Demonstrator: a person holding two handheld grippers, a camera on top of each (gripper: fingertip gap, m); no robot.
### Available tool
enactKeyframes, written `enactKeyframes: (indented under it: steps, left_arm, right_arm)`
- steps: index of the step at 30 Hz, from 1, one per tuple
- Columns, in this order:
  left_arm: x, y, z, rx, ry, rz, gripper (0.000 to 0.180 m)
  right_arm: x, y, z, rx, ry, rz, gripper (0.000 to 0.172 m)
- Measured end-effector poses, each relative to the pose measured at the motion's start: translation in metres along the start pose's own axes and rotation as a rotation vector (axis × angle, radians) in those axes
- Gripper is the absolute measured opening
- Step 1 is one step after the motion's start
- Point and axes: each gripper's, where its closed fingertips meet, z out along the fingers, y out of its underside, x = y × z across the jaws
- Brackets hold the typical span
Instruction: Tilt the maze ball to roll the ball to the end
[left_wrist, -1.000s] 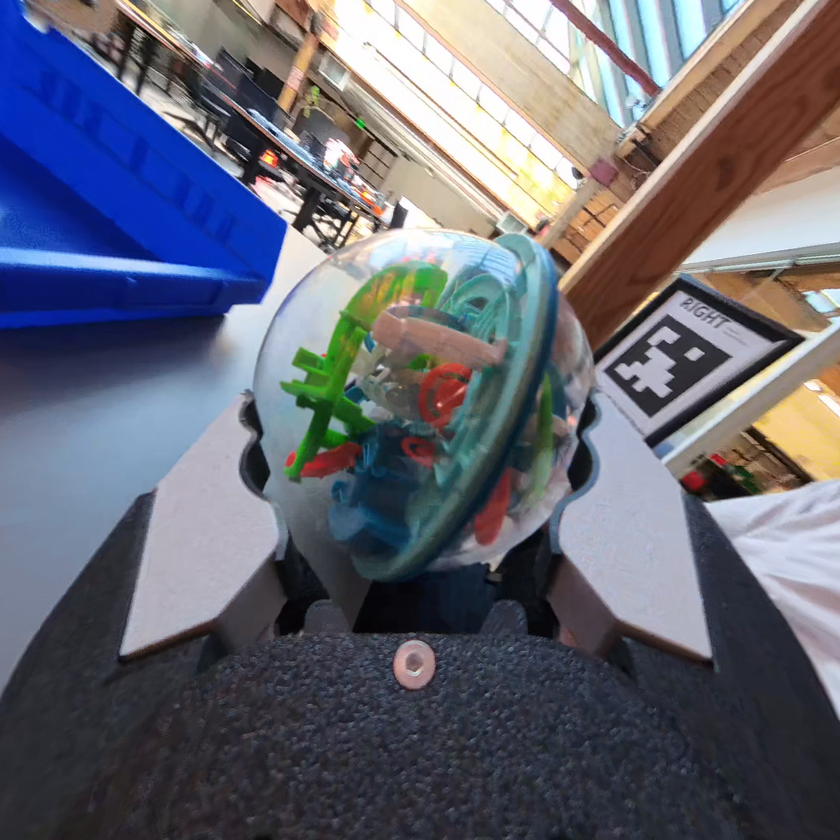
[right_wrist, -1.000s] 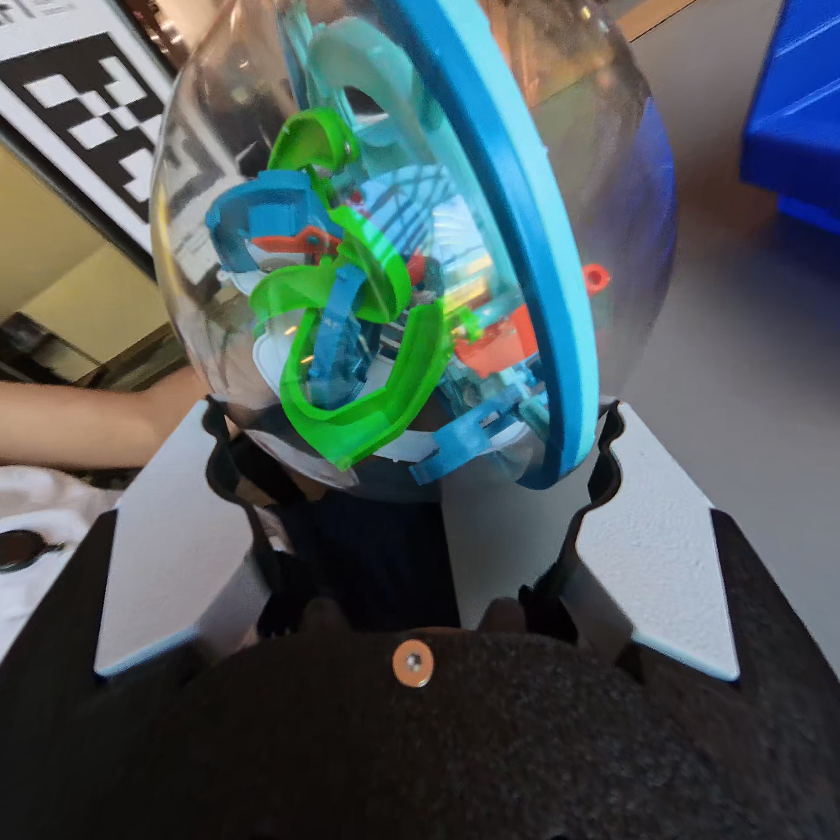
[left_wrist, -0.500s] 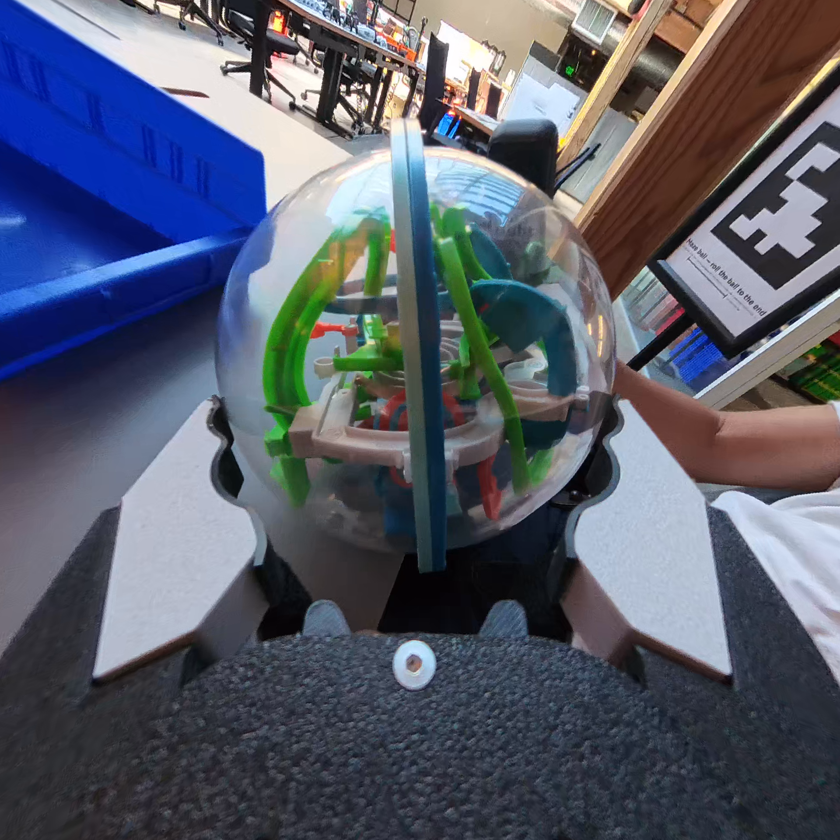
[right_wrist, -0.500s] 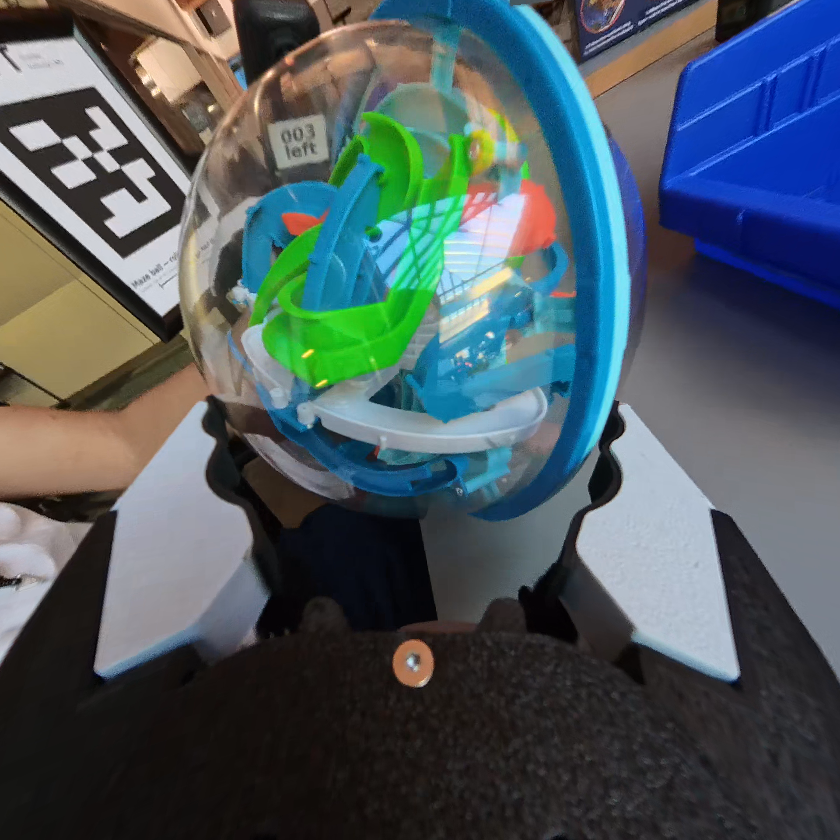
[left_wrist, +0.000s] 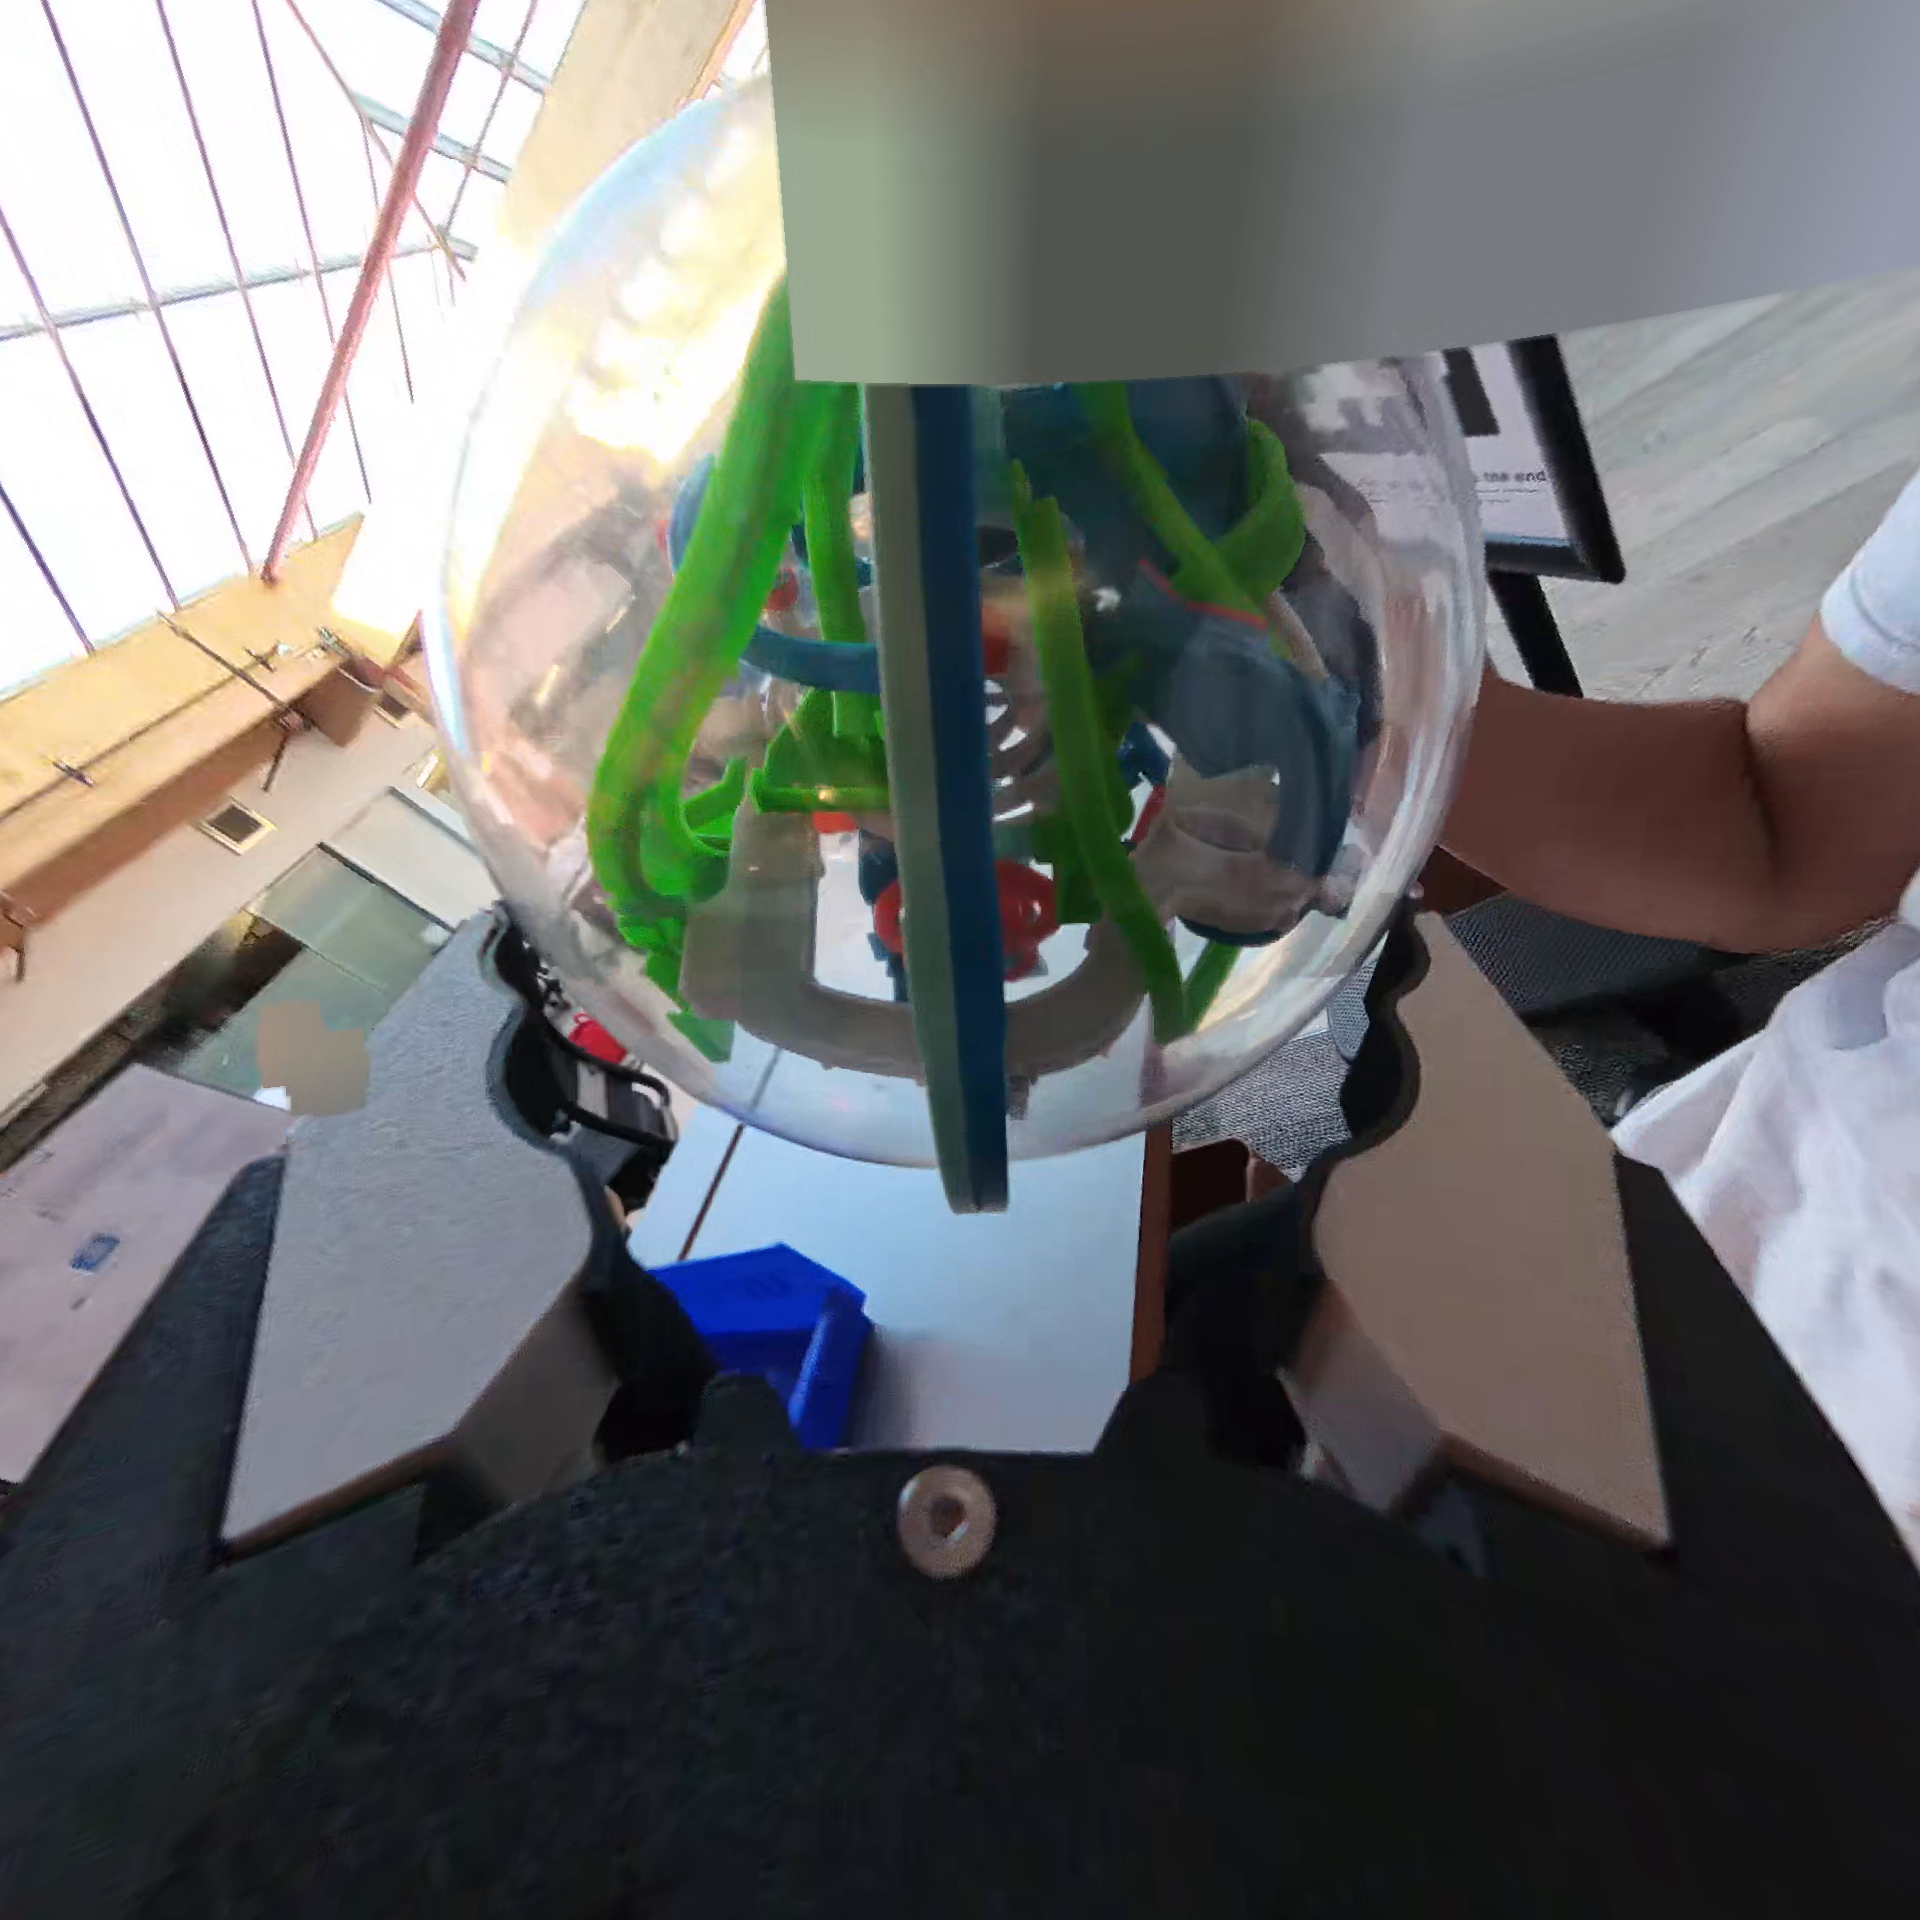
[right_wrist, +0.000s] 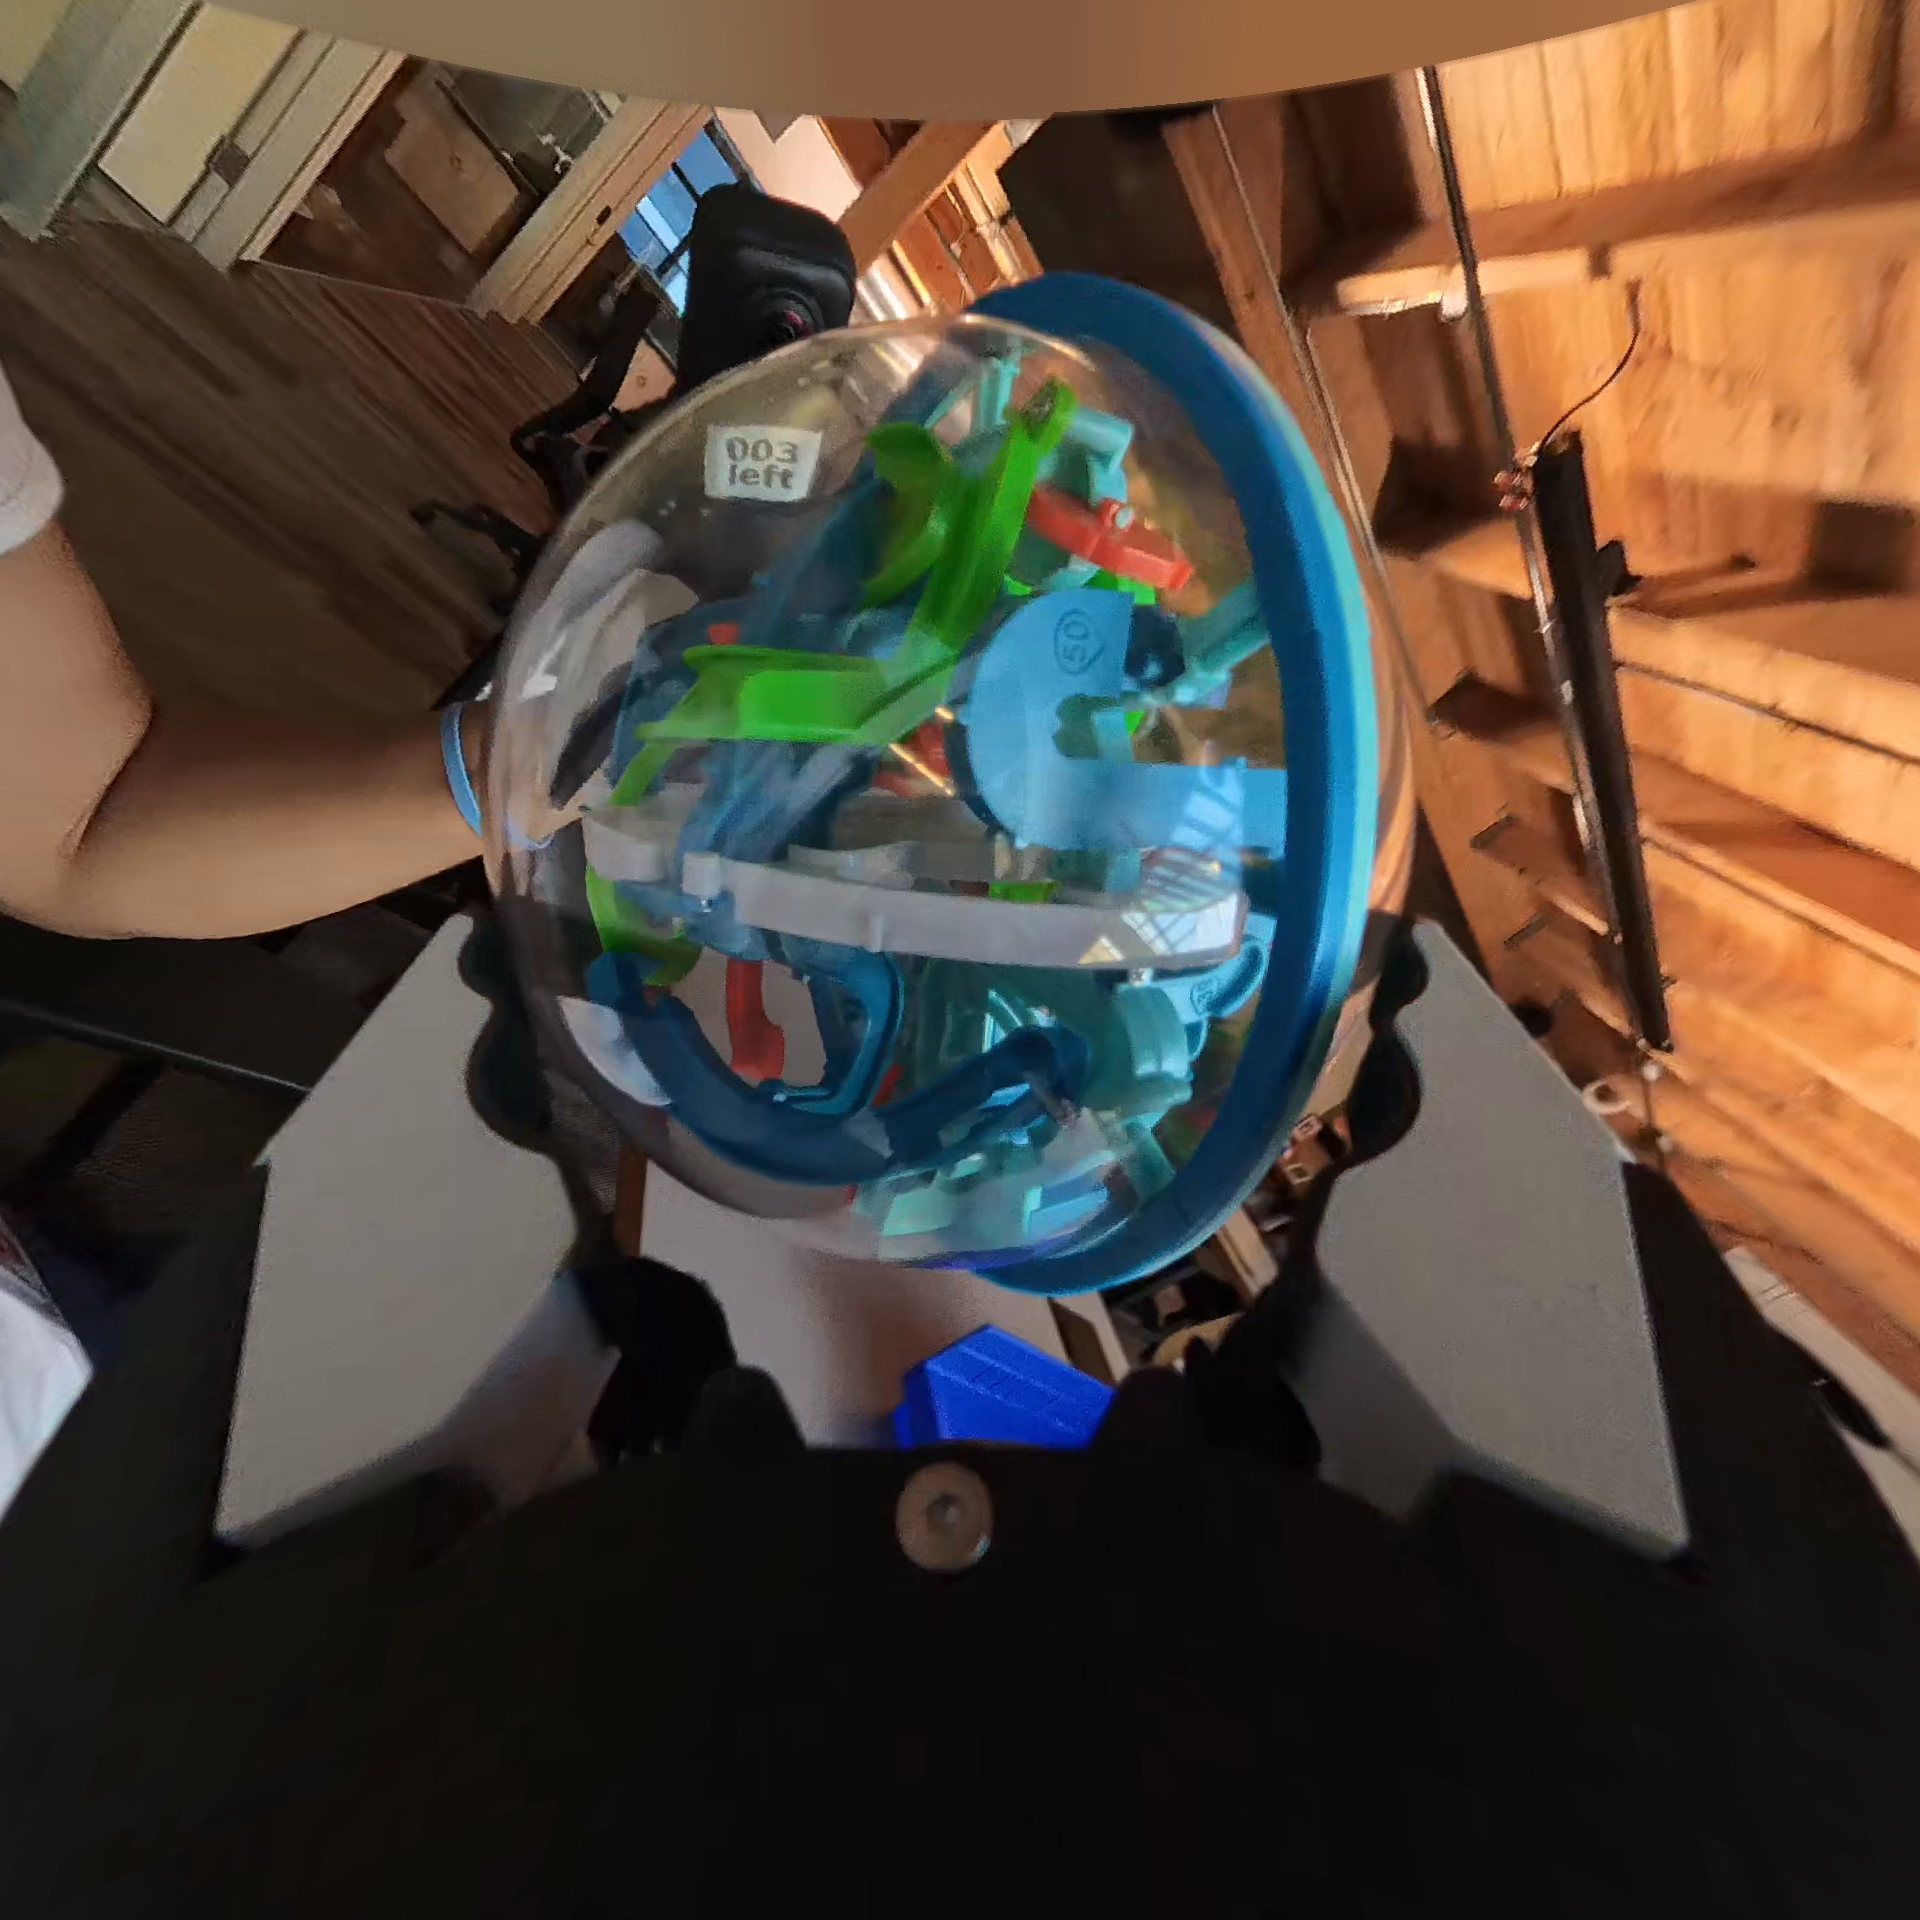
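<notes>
Small white sticker (right_wrist: 762, 463) with printed writing on the maze ball's (right_wrist: 935, 810) clear shell; framed sign (left_wrist: 1507, 457) behind the ball carries a line of text.

Bench (left_wrist: 935, 1340): pale grey top, seen only as a small patch far below in both wrist views. Wooden edge strip runs along one side (left_wrist: 1148, 1268). A thin dark line crosses the surface in the left wrist view. Blue bin (left_wrist: 769, 1320) sits directly on it, only a corner visible; the same blue bin corner shows in the right wrist view (right_wrist: 997, 1387). Rest of the top is hidden.
</notes>
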Motion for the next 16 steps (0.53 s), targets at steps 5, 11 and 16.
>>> enactKeyframes:
  steps: [5, 11, 16]
  left_arm:
    - [0.004, -0.020, 0.007, 0.014, 0.037, -0.074, 0.151]
    - [-0.008, -0.020, 0.020, 0.152, 0.167, -0.340, 0.151]
    - [-0.022, -0.024, 0.023, 0.245, 0.206, -0.416, 0.151]
  right_arm:
    - [0.002, -0.024, -0.014, 0.062, 0.022, 0.043, 0.157]
    - [0.025, -0.033, -0.014, 0.094, 0.092, 0.255, 0.155]
    - [0.036, -0.027, -0.012, -0.021, 0.139, 0.332, 0.155]
